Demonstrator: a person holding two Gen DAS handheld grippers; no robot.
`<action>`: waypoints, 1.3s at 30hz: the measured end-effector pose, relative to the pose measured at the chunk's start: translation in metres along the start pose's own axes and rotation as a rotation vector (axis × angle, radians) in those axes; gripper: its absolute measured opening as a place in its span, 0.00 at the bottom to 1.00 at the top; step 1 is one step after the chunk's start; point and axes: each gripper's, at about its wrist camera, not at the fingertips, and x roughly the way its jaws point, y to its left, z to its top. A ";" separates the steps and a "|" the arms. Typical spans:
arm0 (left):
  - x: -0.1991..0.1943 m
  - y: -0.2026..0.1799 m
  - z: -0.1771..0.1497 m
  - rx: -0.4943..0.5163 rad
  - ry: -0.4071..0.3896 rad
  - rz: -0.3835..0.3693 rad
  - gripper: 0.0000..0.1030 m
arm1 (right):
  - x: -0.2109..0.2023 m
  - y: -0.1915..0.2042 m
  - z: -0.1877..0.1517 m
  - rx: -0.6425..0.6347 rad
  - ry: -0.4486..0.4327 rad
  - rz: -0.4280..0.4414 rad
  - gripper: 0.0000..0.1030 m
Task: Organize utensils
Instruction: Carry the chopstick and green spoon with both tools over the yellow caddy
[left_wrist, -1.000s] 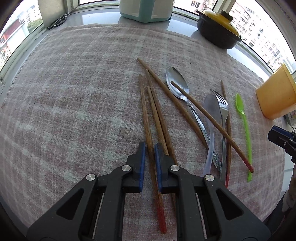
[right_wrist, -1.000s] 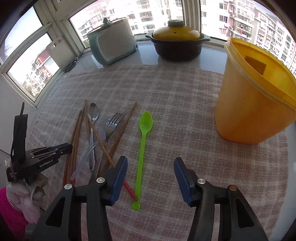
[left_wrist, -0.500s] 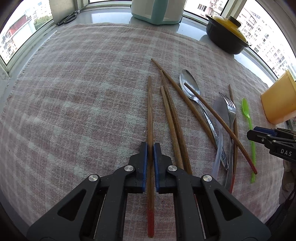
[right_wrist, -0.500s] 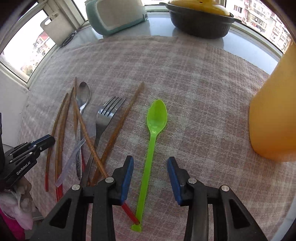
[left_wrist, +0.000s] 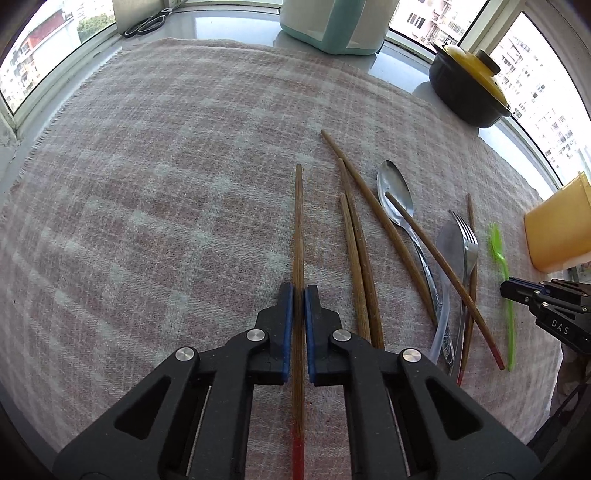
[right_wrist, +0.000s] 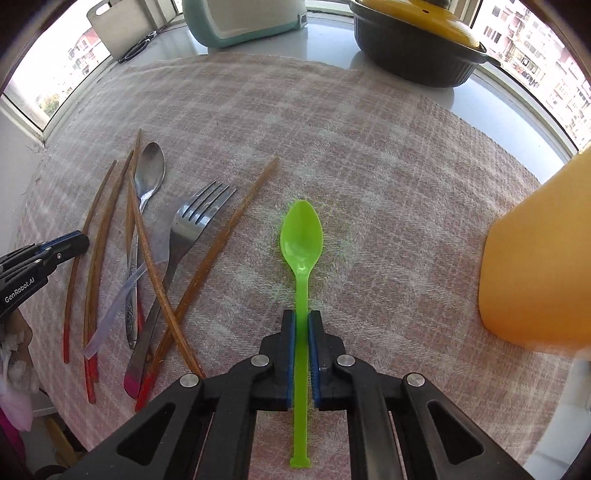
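My left gripper (left_wrist: 298, 291) is shut on a brown chopstick (left_wrist: 297, 229) with a red end, which points straight ahead over the checked cloth. My right gripper (right_wrist: 301, 319) is shut on the handle of a green plastic spoon (right_wrist: 301, 238), bowl pointing away. Left on the cloth lie several more chopsticks (right_wrist: 218, 243), a metal spoon (right_wrist: 147, 177), a fork (right_wrist: 192, 225) and a clear plastic spoon (right_wrist: 122, 295), partly crossed over each other. The orange cup (right_wrist: 539, 251) stands at the right. The right gripper shows in the left wrist view (left_wrist: 517, 288).
A checked cloth (left_wrist: 166, 166) covers the table. A black pot with a yellow lid (right_wrist: 417, 40) and a teal-and-white appliance (right_wrist: 240, 18) stand at the back by the windows. Scissors (left_wrist: 146, 26) lie at the far left on the sill.
My left gripper has drawn one chopstick away from the pile, to the left. My right gripper has moved down over the green spoon and shut on its handle.
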 end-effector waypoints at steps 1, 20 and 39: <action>-0.002 0.004 -0.001 -0.013 -0.005 -0.001 0.04 | 0.000 -0.002 0.000 0.012 -0.004 0.008 0.04; -0.082 0.004 -0.028 -0.104 -0.163 -0.147 0.04 | -0.071 -0.022 -0.038 0.138 -0.275 0.131 0.04; -0.138 -0.137 0.007 0.078 -0.295 -0.356 0.04 | -0.179 -0.083 -0.087 0.233 -0.521 0.127 0.04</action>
